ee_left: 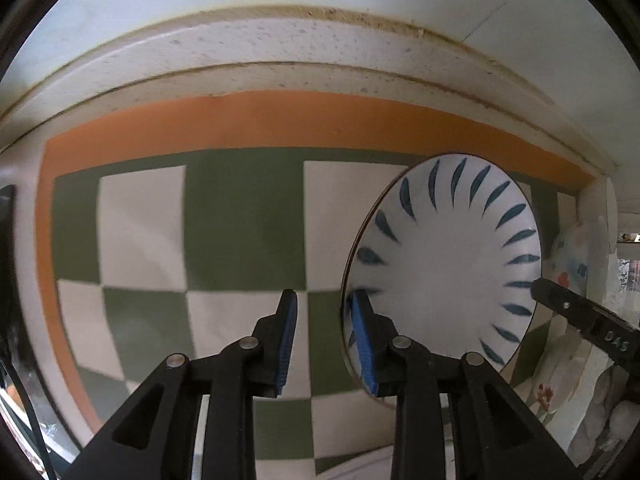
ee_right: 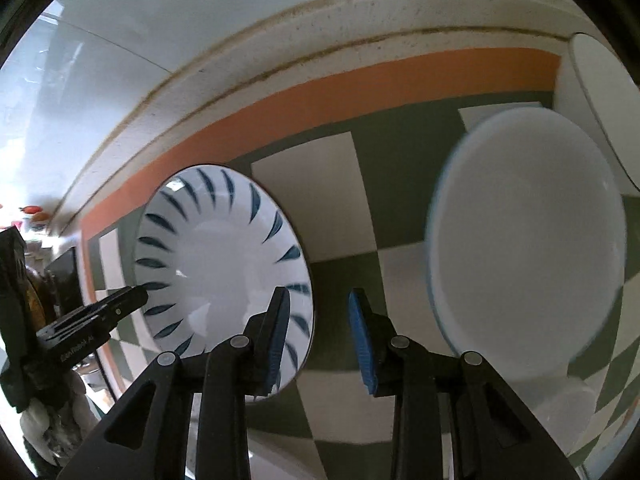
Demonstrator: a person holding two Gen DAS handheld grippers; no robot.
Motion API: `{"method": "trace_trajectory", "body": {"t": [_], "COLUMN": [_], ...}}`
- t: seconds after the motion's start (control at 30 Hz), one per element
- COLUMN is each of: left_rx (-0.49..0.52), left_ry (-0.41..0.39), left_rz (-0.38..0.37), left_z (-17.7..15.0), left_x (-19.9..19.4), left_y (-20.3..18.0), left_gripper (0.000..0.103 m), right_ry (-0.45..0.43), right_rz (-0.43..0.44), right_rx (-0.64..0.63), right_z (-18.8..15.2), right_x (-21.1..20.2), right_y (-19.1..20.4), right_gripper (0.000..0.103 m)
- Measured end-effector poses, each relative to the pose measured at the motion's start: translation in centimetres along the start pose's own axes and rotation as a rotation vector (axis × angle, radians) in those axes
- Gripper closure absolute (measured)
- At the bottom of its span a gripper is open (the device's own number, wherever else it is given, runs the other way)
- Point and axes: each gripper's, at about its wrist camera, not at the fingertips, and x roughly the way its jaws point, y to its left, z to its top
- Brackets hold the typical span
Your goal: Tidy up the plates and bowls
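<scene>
On the checked mat (ee_left: 244, 220) with orange border, laid over a pale speckled surface (ee_left: 280, 44): one patterned plate (ee_left: 444, 264) with blue leaf strokes, lying flat near the mat's right side in the left wrist view. Beside it in the right wrist view, well apart: one plain white plate (ee_right: 528, 248) with pale blue rim, apparently resting on the mat, contact not confirmed because of blur. Partly visible at the far right edge: one further white dish (ee_right: 600, 96), kind not determinable.

Left gripper (ee_left: 325, 320): jaws parted, empty, one pad overlapping the patterned plate's rim in view, no grip evident. Right gripper (ee_right: 318, 320): jaws parted, empty, positioned over the gap between the two plates.

Count: plates, two confirmed; third dish, unconfirmed; bowls, none identifiable with certainty.

Progress, judged: early or mid-stage. No stacking visible; plates separate. Remaining: gathering like items together.
</scene>
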Motion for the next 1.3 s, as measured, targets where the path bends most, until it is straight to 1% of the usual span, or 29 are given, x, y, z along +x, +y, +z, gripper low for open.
{"method": "trace_trajectory", "body": {"t": [0.07, 0.1, 0.13, 0.17, 0.2, 0.27, 0.43, 0.53, 0.67, 0.73, 0.87, 1.0, 1.1, 1.3], "left_rx": [0.014, 0.025, 0.036, 0.045, 0.055, 0.066, 0.063, 0.067, 0.058, 0.065, 0.076, 0.067, 0.054, 0.047], "left_ry": [0.003, 0.002, 0.0, -0.002, -0.002, -0.008, -0.013, -0.028, -0.042, -0.052, -0.075, -0.084, -0.095, -0.115], "left_rz": [-0.009, -0.01, -0.015, -0.019, -0.019, 0.003, 0.01, 0.021, 0.006, 0.015, 0.026, 0.011, 0.003, 0.016], "left_z": [0.4, 0.5, 0.5, 0.5, 0.5, 0.4, -0.2, -0.4, -0.7, -1.3, -3.1, -5.7, -9.2, -14.0], "left_x": [0.4, 0.4, 0.5, 0.5, 0.5, 0.4, 0.0, -0.3, -1.9, -2.9, -4.8, -6.7, -7.4, -8.5], "left_y": [-0.2, -0.4, -0.7, -0.8, -1.1, -1.5, -1.6, -2.1, -2.3, -2.3, -2.6, -2.3, -1.7, -1.6], "left_gripper": [0.079, 0.082, 0.084, 0.088, 0.091, 0.091, 0.091, 0.091, 0.091, 0.091, 0.091, 0.091, 0.091, 0.091], "right_ry": [-0.003, 0.003, 0.011, 0.019, 0.019, 0.013, 0.012, 0.01, 0.001, -0.006, -0.023, -0.031, -0.018, 0.005], "right_rz": [-0.012, -0.014, -0.011, -0.016, -0.032, -0.031, -0.035, -0.029, -0.011, 0.003, 0.023, 0.044, 0.065, 0.086], "right_rx": [-0.018, -0.024, -0.026, -0.027, -0.031, -0.034, -0.05, -0.059, -0.063, -0.065, -0.084, -0.103, -0.121, -0.157], "right_z": [0.5, 0.7, 0.7, 0.9, 1.0, 1.0, 0.7, 0.2, -0.7, -1.4, -3.2, -5.6, -8.0, -13.3], "right_x": [0.4, 0.7, 0.9, 1.2, 1.5, 1.6, 1.7, 1.7, 1.0, 0.2, -1.8, -3.9, -4.5, -5.4], "right_y": [0.6, 0.9, 1.1, 1.2, 1.3, 1.5, 1.6, 1.9, 2.1, 2.2, 2.6, 2.8, 3.3, 2.9], "right_gripper": [0.082, 0.083, 0.089, 0.092, 0.092, 0.092, 0.093, 0.093, 0.093, 0.093, 0.094, 0.094, 0.095, 0.095]}}
